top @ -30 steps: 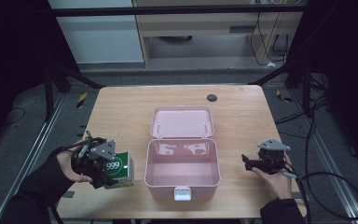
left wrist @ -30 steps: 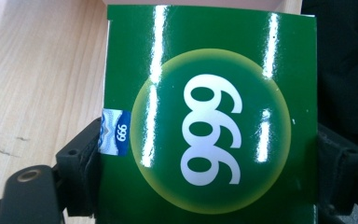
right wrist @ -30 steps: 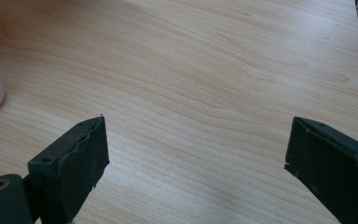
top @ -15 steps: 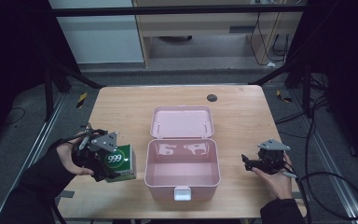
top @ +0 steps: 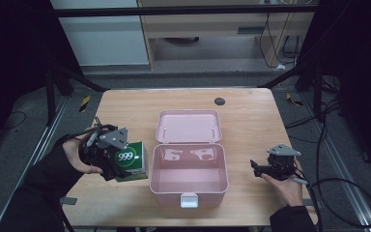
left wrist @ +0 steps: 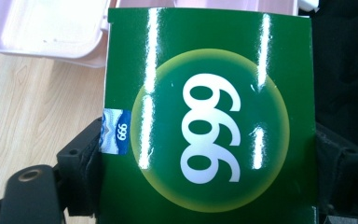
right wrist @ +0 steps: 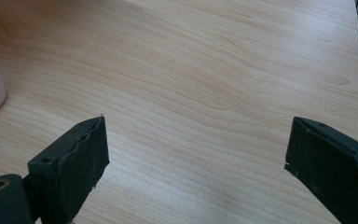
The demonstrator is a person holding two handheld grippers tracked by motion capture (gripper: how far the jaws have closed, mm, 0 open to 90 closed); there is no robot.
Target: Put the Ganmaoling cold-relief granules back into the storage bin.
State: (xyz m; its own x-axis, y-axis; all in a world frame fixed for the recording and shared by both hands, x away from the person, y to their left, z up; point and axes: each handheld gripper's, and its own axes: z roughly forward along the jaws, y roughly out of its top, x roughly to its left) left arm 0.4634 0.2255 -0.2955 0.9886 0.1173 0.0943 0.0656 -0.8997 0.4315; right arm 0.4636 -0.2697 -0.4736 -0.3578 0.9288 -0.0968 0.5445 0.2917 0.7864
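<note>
Wooden table (top: 251,116); green box (top: 131,159) clamped in left hand-held gripper (top: 107,162).

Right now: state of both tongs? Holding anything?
Left tongs: closed on the green 999 box, one jaw on each side.
Right tongs: open, nothing between the jaws, bare wooden table beyond them.

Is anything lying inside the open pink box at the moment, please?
No, the pink box shows a bare pink floor, and the green carton sits beside it in the left claw.

Black sleeves; black grippers, grey three-cornered top plates, ridged black jaws, trailing black cables.
</note>
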